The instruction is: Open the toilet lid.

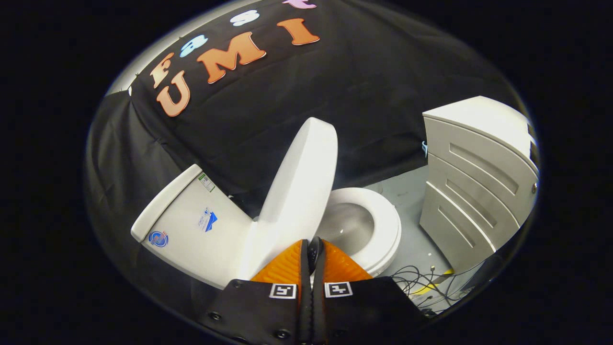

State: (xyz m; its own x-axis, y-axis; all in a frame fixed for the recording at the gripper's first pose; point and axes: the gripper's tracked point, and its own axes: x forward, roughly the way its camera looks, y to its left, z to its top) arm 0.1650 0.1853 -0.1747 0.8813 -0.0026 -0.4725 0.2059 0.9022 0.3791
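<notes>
One lid: the toilet lid [300, 177] is white and raised, standing close to upright on its hinge, tilted a little, with its lower end just ahead of the fingertips.
Seat: the white seat [383, 225] is down on the bowl, beside the raised lid on the side away from the tank; its ring is fully exposed.
Bowl: the grey inside of the bowl [348, 224] shows through the ring, with a small bright glint on it.
Tank: the white tank [191, 223] stands on the other side of the lid, with a flat cover on top and three small stickers on its face; I cannot make out what they say.
Fingers: the gripper [312, 249] has its two fingers drawn together, nearly touching, with only a thin dark slit between them; nothing is clamped between them. The tips lie at the foot of the lid, by the hinge area; whether they touch the lid I cannot tell.
Markers: each finger carries a small square black-and-white marker near its base.
Cabinet: a white cabinet [474, 177] with recessed drawer fronts stands well apart from the toilet, past the seat.
Floor: the pale grey floor [409, 191] runs between the toilet and the cabinet.
Cables: a tangle of thin dark cables [421, 282] lies on the floor near the foot of the cabinet, with a bit of yellow among them.
Wall: black cloth [373, 96] hangs behind the toilet and cabinet.
</notes>
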